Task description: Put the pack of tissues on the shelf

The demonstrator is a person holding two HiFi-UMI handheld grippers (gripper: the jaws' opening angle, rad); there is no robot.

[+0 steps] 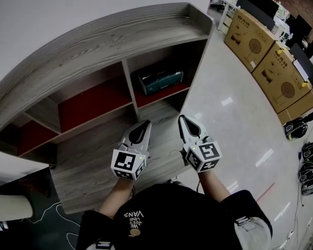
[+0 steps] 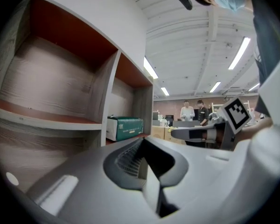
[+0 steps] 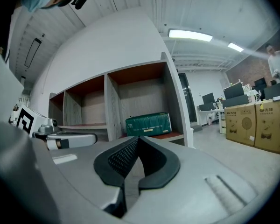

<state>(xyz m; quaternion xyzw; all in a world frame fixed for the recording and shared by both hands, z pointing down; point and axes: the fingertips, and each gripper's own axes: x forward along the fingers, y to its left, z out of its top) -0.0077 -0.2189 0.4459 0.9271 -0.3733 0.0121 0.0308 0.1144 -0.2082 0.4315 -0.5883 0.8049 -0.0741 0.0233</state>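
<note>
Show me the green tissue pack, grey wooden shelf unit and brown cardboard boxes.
Green tissue pack (image 1: 160,81): head view, front face.
Grey wooden shelf unit (image 1: 94,38): head view, top board.
Brown cardboard boxes (image 1: 253,41): head view, one box's side.

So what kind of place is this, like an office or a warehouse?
Most likely an open-plan office or lab workspace: computer monitors at the back, large cardboard boxes lined up on a glossy floor, and a wooden shelf unit holding a green pack of tissues.
</note>
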